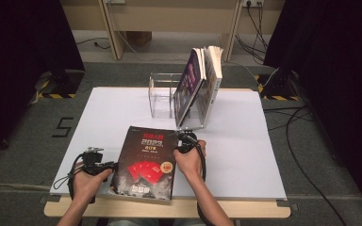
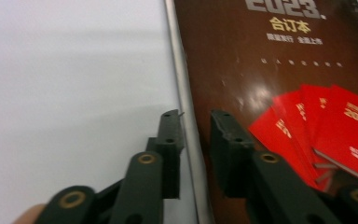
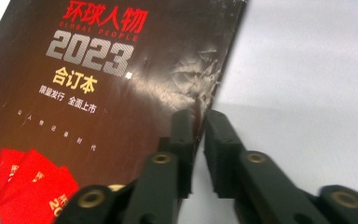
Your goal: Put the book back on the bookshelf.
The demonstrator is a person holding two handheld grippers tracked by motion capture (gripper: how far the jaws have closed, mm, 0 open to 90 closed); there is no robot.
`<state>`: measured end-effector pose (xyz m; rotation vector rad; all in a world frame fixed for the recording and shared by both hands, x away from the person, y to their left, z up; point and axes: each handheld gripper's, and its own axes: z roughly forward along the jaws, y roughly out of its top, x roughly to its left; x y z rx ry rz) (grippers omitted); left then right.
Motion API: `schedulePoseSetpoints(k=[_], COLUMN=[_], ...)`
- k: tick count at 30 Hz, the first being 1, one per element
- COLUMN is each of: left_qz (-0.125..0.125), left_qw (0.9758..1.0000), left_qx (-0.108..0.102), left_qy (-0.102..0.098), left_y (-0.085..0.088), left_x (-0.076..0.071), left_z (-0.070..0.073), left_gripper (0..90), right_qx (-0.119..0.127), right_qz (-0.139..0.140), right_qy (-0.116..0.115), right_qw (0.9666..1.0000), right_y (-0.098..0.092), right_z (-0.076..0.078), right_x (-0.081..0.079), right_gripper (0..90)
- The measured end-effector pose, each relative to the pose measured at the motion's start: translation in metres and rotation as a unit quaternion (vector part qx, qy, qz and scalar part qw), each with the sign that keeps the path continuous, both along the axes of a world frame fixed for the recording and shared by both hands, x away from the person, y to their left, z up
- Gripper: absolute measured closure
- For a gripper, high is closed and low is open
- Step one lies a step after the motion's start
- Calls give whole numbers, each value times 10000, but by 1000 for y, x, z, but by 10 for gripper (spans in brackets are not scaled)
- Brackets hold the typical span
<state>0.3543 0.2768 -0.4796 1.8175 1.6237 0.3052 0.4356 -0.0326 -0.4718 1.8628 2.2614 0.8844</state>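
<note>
The left tongs [image 2: 196, 128] and right tongs [image 3: 199, 126] are each clenching one side edge of the dark 2023 book [image 1: 145, 162], which is lying flat at the near edge of the white desk [image 1: 245, 155]. Seemingly lifting is beginning; next, both must be rising together toward the clear rack [image 1: 162, 94] holding leaning books [image 1: 200, 82].

Looks like a lab or recording studio, set up for staged work. Black curtains [image 1: 19, 70] at both sides of the frame, hazard-taped stand feet [image 1: 56, 89] at left and right, cables [image 1: 301, 141] trailing over grey carpet [image 1: 28, 155], wall sockets [image 1: 252, 4] at upper right, a white sheet [image 1: 245, 155] covering a plain table.
</note>
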Motion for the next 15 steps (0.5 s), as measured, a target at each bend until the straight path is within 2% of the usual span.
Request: schedulePoseSetpoints(k=[2, 4, 6, 9, 12, 13, 15], left_qz=[-7, -1, 3, -19, -102, -102, -128], left_qw=[10000, 10000, 10000, 10000, 9999, 9999, 9998], left_qx=[48, 46, 48, 83, 45, 78, 139], left_qy=[15, 54, 51, 38, 45, 36, 56], left_y=[-1, -2, -2, -3, -6, -8, -8], left_x=[3, 6, 7, 7, 6, 6, 6], left_z=[-1, -4, -4, -4, -4, -4, -3], left_gripper=[666, 660, 664, 687, 736, 738, 740], right_qx=[37, 142, 142, 166, 149, 206, 150], right_qz=[-31, -102, -49, -67, -56, -93, -52], right_qy=[-40, -38, -84, -64, -81, -48, -97], right_qw=[10000, 9998, 9999, 9998, 9998, 9997, 9998], right_y=[-1, -2, -2, -1, -1, 0, 0], right_z=[-1, -1, -2, -2, -3, -3, -4], right_x=[2, 3, 4, 5, 5, 4, 4], right_gripper=[734, 716, 705, 721, 782, 785, 802])
